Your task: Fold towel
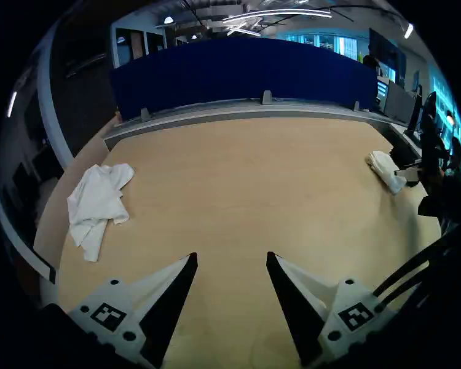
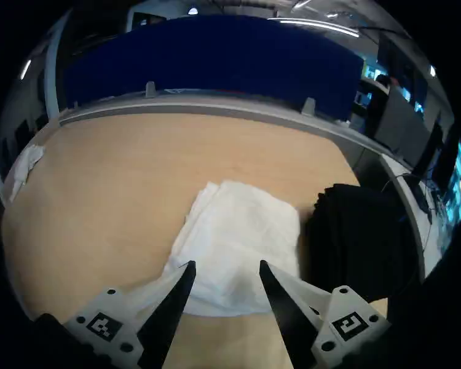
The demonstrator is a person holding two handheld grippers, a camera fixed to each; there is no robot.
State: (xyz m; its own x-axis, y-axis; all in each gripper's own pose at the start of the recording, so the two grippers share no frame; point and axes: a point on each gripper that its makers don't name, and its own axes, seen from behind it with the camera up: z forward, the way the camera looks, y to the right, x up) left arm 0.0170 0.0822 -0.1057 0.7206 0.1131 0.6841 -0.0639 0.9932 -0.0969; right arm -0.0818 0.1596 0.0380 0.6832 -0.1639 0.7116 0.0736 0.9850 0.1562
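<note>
Starting close in with the right gripper: spread apart, pinching nothing, poised at the hem of the folded towel farthest from the blue divider. Cannot tell whether touching the cloth or just above it. Looks finished, squared up, seemingly laid lengthwise toward the divider, just beside a black stack.

Over to the left gripper: equally open, gripping nothing, hovering above bare table, pointed straight at the divider.

Now the real business: a crumpled towel, well apart from those fingers and off to their left, roughly midway back to the divider, bunched lengthwise toward the divider rather than along it. Seen too from the right gripper view, far off at the left edge.

Probably the next one for folding, and clearly nearer the left gripper than the right. Calls for a swing left and toward the divider, then a hunt for a corner in that heap
</note>
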